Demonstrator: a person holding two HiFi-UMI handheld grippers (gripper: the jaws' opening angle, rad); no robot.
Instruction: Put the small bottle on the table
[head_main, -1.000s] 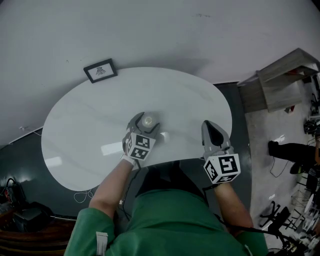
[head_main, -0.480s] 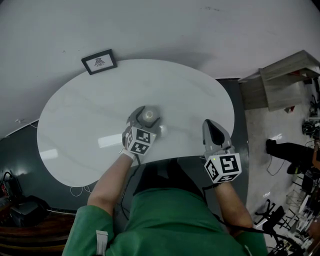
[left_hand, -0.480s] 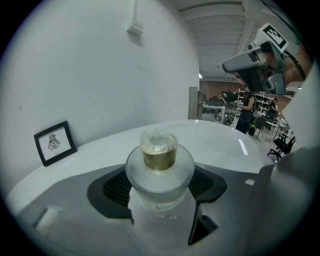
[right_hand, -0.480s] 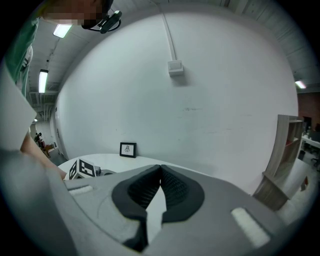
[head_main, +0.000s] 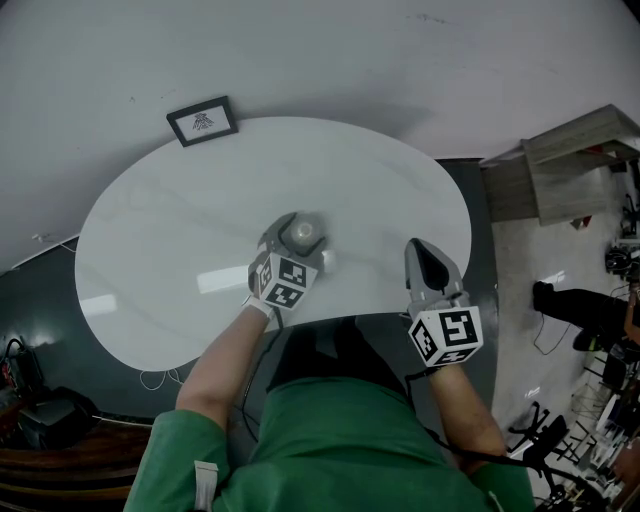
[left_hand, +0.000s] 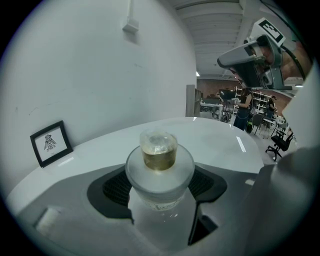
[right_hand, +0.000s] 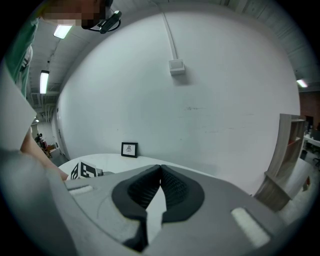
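Note:
A small frosted bottle (head_main: 302, 234) with a clear, amber-tinted cap is held upright between the pads of my left gripper (head_main: 297, 227), over the middle of the white oval table (head_main: 170, 220). In the left gripper view the bottle (left_hand: 159, 167) fills the gap of the left gripper (left_hand: 162, 186), both pads pressed on its body. Whether its base touches the tabletop is hidden. My right gripper (head_main: 417, 250) hovers at the table's near right edge, shut and empty; in its own view the right gripper (right_hand: 160, 173) has its pads together.
A small black picture frame (head_main: 203, 121) stands at the table's far left rim against the white wall. A wooden shelf unit (head_main: 570, 160) is at the right. Dark equipment (head_main: 40, 420) and cables lie on the floor at lower left.
The left gripper keeps its hold on the bottle and has edged slightly farther over the table. The right gripper has not moved.

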